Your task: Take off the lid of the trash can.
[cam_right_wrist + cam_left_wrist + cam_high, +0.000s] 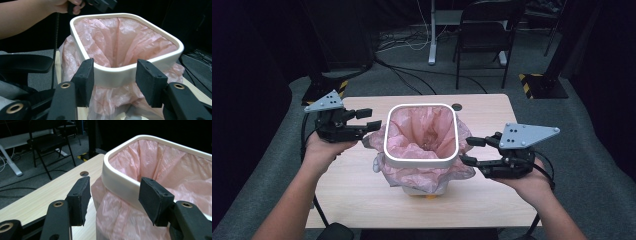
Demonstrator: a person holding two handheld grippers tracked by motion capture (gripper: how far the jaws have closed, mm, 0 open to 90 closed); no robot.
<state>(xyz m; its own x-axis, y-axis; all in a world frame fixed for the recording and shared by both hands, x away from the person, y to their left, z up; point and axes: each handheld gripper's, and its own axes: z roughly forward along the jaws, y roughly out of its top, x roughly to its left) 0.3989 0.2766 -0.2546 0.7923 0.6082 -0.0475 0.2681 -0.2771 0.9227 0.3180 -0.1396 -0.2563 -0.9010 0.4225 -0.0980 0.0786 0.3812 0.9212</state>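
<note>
At table centre a white bin [421,150] is lined with a pink bag [424,131], pinned under the rim ring [421,160]. The left gripper [367,119] at nine o'clock and right gripper [472,150] at three o'clock are held apart, clamping nothing, apparently released.

bin [421,161] sits mid-table, pink liner [422,131] bulging out under the white rim [388,131] so both flanks are tight | left gripper [366,120] and right gripper [472,151] are just off the rim, jaws spread | bare table [357,200] in front and at the far corners is free | straight down into the bin mouth is open too
</note>
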